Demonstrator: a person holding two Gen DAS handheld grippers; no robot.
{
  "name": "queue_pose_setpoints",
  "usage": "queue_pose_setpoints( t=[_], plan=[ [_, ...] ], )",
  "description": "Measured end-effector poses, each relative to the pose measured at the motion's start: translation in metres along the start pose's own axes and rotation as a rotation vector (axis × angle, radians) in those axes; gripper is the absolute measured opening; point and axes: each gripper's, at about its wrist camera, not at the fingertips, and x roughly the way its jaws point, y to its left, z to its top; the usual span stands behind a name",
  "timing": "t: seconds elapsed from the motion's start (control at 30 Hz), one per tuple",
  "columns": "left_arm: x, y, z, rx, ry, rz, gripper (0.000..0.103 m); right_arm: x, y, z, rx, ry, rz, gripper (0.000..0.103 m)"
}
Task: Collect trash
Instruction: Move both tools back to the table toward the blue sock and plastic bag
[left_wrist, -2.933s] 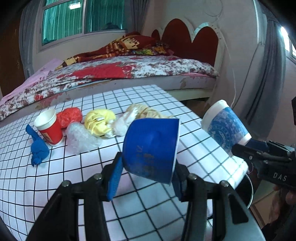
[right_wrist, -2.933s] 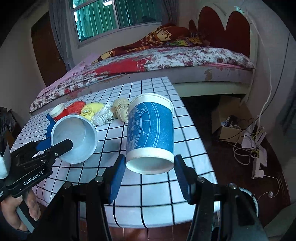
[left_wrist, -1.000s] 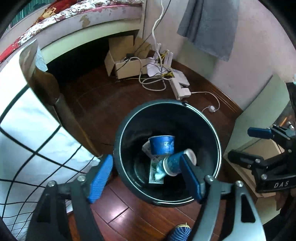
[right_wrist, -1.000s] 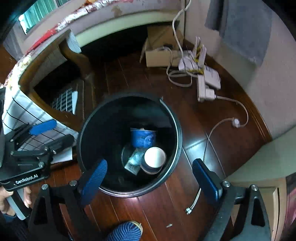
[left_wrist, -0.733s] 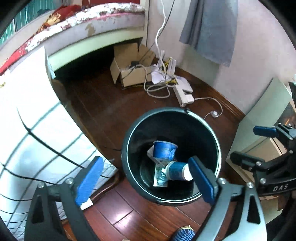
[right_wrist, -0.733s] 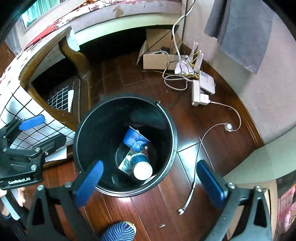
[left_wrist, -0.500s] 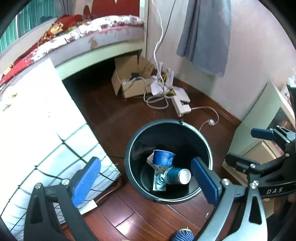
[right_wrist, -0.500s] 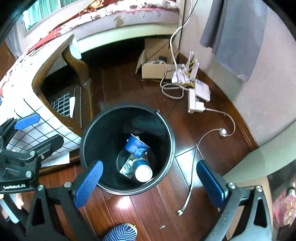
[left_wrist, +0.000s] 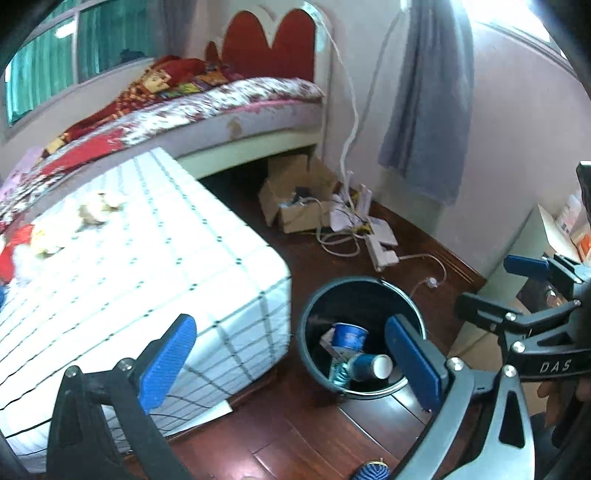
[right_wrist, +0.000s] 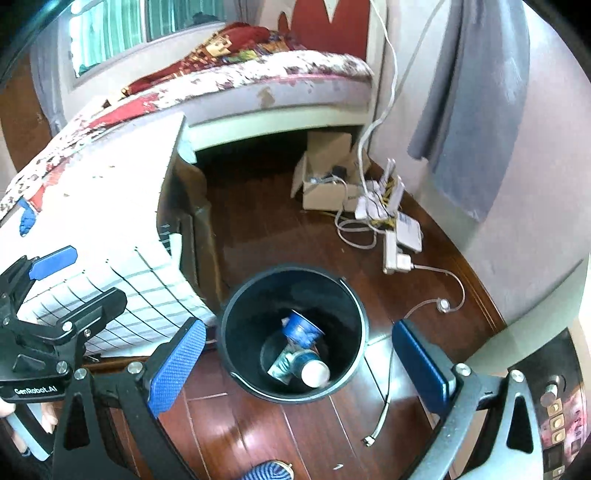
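Observation:
A black trash bin (left_wrist: 314, 306) (right_wrist: 354, 295) stands on the wooden floor beside the table. Two blue paper cups (left_wrist: 349, 336) (right_wrist: 303, 332) and a wrapper lie inside it. My left gripper (left_wrist: 291, 362) is open and empty, above the bin and the table corner. My right gripper (right_wrist: 299, 362) is open and empty, above the bin; it also shows at the right of the left wrist view (left_wrist: 495, 291). Crumpled trash (left_wrist: 96, 206) in yellow, white and red (left_wrist: 11, 254) lies on the checked tablecloth (left_wrist: 166, 258) at the far left.
A bed (left_wrist: 207, 110) stands behind the table. A cardboard box (left_wrist: 295, 206), cables and a power strip (right_wrist: 395, 254) lie on the floor by the wall. A grey curtain (left_wrist: 428, 110) hangs at the right. A pale cabinet (left_wrist: 532, 236) stands at the far right.
Both grippers dropped their blue cups into the bin and opened. Both have since risen and tilted up, so the table and bed are back in view.

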Motion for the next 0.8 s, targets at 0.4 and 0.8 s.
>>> queue_pose_setpoints(
  t=[0.4,0.8],
  plan=[
    [-0.05,0.105,-0.014,-0.13,-0.071,0.157,0.102,-0.015,0.102,0.038,-0.108,-0.083,0.096,0.102],
    [-0.079,0.236,-0.044,-0.304,-0.063,0.355,0.102,0.008,0.227,0.075,-0.249,-0.076,0.261,0.102]
  ],
)
